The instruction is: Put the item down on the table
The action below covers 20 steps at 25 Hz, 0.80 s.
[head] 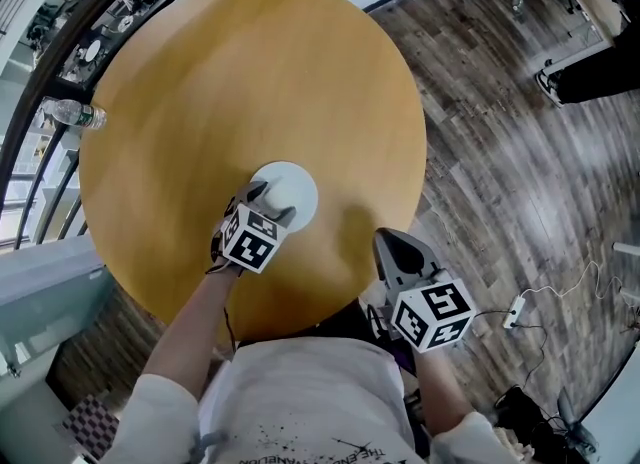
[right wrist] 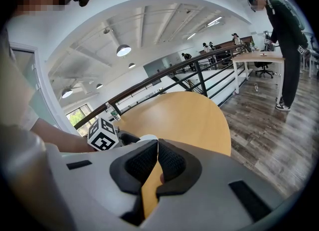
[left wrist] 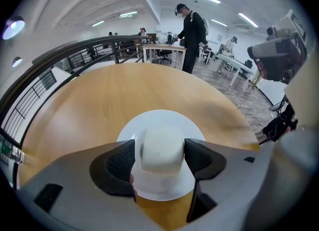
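Observation:
A white item [head: 292, 188] with a flat round brim and a raised middle [left wrist: 160, 148] sits low over the round wooden table [head: 250, 72], near its front; whether the brim touches the wood is unclear. My left gripper [head: 270, 204] is shut on the raised middle, one dark pad pressed to each side, as the left gripper view [left wrist: 159, 159] shows. My right gripper [head: 396, 248] hangs at the table's near right edge, shut with nothing between its pads [right wrist: 155, 161]. From the right gripper view the left gripper's marker cube [right wrist: 102, 135] shows over the table [right wrist: 184, 115].
A clear water bottle [head: 72, 113] lies at the table's far left edge, by a dark railing [head: 40, 62]. Wooden floor lies to the right, with a power strip and cable [head: 515, 310]. A person in black [left wrist: 192, 31] stands by desks beyond the table.

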Each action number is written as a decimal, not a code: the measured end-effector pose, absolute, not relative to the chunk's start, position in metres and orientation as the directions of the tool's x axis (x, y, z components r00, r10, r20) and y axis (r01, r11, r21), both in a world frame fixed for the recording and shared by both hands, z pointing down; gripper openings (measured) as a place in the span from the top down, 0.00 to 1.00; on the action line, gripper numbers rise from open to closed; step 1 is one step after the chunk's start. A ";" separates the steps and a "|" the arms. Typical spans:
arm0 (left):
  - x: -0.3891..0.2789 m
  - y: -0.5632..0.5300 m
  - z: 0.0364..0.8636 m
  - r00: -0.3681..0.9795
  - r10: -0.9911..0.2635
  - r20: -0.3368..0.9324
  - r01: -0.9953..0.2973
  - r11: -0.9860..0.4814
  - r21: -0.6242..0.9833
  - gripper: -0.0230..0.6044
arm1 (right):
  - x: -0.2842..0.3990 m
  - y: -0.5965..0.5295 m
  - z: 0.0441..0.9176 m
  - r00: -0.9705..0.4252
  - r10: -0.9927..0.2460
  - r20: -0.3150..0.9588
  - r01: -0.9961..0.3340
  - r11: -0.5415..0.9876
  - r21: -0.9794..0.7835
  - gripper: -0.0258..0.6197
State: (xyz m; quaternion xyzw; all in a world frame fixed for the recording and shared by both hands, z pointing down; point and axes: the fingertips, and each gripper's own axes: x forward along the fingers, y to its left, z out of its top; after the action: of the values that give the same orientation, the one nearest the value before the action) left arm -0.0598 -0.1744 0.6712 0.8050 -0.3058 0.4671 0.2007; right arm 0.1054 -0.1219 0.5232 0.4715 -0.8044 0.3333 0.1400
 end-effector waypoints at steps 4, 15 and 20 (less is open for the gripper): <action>-0.065 -0.168 0.643 0.400 -0.353 0.846 -0.697 -0.716 0.030 0.45 | 0.100 -0.116 0.511 -0.524 -0.666 0.531 -0.848 0.350 -0.397 0.92; -0.074 -0.128 0.531 0.530 -0.515 0.674 -0.781 -0.606 0.150 0.58 | 0.090 -0.106 0.465 -0.555 -0.681 0.478 -0.831 0.440 -0.340 0.92; -0.088 -0.095 0.478 0.550 -0.621 0.559 -0.818 -0.535 0.210 0.77 | 0.084 -0.093 0.446 -0.563 -0.688 0.457 -0.826 0.466 -0.316 0.92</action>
State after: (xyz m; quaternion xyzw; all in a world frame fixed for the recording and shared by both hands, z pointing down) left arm -0.0881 -0.0955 0.4781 0.8495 -0.4235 0.2141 0.2303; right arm 0.0841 -0.0934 0.4462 0.4478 -0.8456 0.2577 0.1340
